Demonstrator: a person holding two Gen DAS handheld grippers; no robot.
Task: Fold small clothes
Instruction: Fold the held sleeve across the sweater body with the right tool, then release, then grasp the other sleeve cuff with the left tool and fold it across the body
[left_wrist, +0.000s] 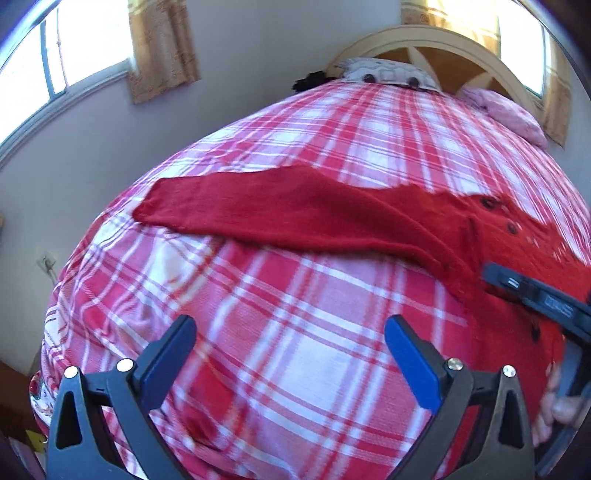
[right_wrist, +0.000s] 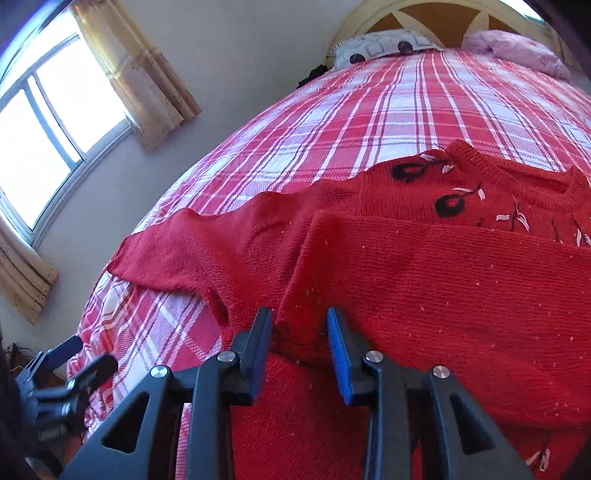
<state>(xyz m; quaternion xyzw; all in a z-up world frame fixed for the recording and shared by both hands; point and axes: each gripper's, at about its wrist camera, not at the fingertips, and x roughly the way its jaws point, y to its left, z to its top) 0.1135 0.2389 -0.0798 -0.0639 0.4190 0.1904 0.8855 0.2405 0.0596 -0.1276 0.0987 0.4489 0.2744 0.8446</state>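
Observation:
A red knitted sweater with black and white embroidery lies on the plaid bed cover. Its lower part is folded up over the chest, and its left sleeve stretches flat to the left. My right gripper has its jaws narrowly apart around a raised fold of the sweater; whether they pinch it is not clear. It also shows at the right edge of the left wrist view. My left gripper is open and empty above the plaid cover, short of the sleeve.
The bed's left edge drops off beside a wall with windows and curtains. Pillows and a pink bundle lie at the headboard. A wall socket is low on the left.

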